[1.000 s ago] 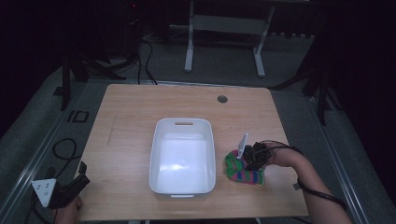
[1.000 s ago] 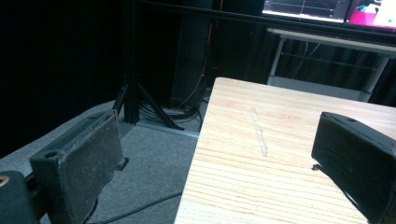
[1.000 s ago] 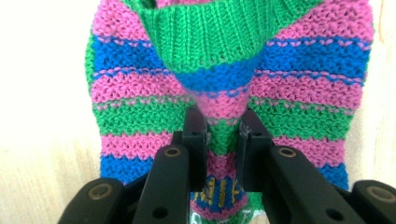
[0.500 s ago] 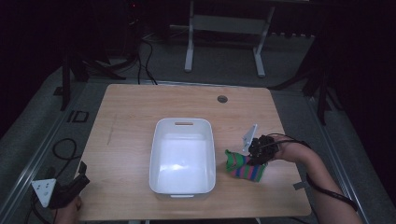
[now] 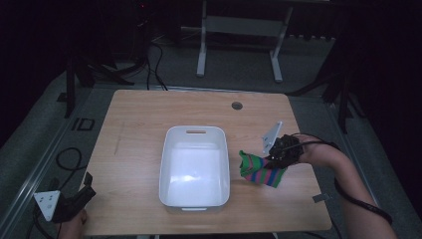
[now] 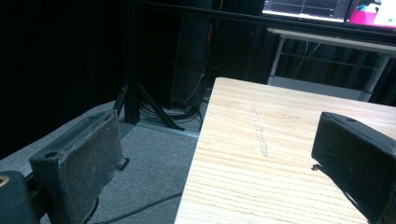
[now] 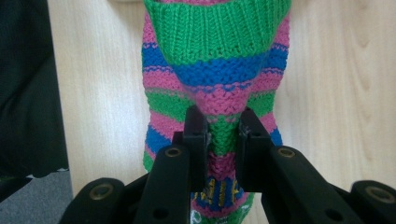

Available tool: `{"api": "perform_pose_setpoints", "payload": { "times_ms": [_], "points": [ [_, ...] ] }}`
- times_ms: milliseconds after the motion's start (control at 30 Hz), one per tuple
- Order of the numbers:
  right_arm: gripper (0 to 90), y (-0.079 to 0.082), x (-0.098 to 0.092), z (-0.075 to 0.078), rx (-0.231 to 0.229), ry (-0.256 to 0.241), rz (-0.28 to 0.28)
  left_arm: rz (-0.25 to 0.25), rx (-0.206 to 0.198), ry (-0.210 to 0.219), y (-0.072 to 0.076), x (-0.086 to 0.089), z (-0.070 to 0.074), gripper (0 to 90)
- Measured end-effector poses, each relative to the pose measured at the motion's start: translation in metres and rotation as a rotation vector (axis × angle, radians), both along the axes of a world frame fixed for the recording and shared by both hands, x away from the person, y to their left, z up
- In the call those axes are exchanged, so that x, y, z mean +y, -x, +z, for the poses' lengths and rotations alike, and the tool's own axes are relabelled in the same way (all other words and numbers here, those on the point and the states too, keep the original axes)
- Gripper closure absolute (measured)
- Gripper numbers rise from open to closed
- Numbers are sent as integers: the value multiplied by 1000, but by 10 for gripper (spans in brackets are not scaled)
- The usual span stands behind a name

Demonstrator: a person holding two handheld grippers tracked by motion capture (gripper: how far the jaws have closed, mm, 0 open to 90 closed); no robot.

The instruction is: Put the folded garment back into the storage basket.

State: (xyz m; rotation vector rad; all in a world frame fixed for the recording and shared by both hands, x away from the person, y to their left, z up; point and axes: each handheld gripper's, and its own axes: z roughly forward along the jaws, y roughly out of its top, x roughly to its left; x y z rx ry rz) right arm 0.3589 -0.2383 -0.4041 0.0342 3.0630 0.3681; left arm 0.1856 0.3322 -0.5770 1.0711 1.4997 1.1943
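A knitted sock (image 5: 261,171) (image 7: 215,79) striped green, pink and blue hangs a little above the table, right of the white bin (image 5: 195,200). My right gripper (image 5: 276,157) (image 7: 223,133) is shut on a fold of the sock, with the green cuff pointing away toward the bin. The bin has nothing in it. My left gripper (image 5: 84,191) (image 6: 210,163) is held off the table's near left corner, with its jaws wide apart and nothing between them; its view looks along the wooden tabletop (image 6: 280,149).
The wooden table (image 5: 139,129) has a round cable hole (image 5: 237,105) near its far edge. A white desk frame (image 5: 239,35) and cables (image 5: 149,55) lie on the grey floor beyond. A small tag (image 5: 320,198) lies near the table's right front.
My right gripper has lifted the sock off the table and carried it a little away from the person, toward the bin. The left gripper has not moved.
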Motion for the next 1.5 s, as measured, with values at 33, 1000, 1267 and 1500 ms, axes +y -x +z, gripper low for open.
{"api": "perform_pose_setpoints", "payload": {
  "times_ms": [33,1000,1267,1500],
  "points": [
    [772,1,1,4,-4,0,5,0,0,1,0,0,0,23],
    [772,4,120,57,-36,6,163,-10,-3,12,1,1,0,23],
    [772,6,159,58,-32,-3,212,-12,-3,9,1,1,0,23],
    [771,9,182,59,-42,-8,238,-15,-4,13,1,2,0,23]
  ]
}}
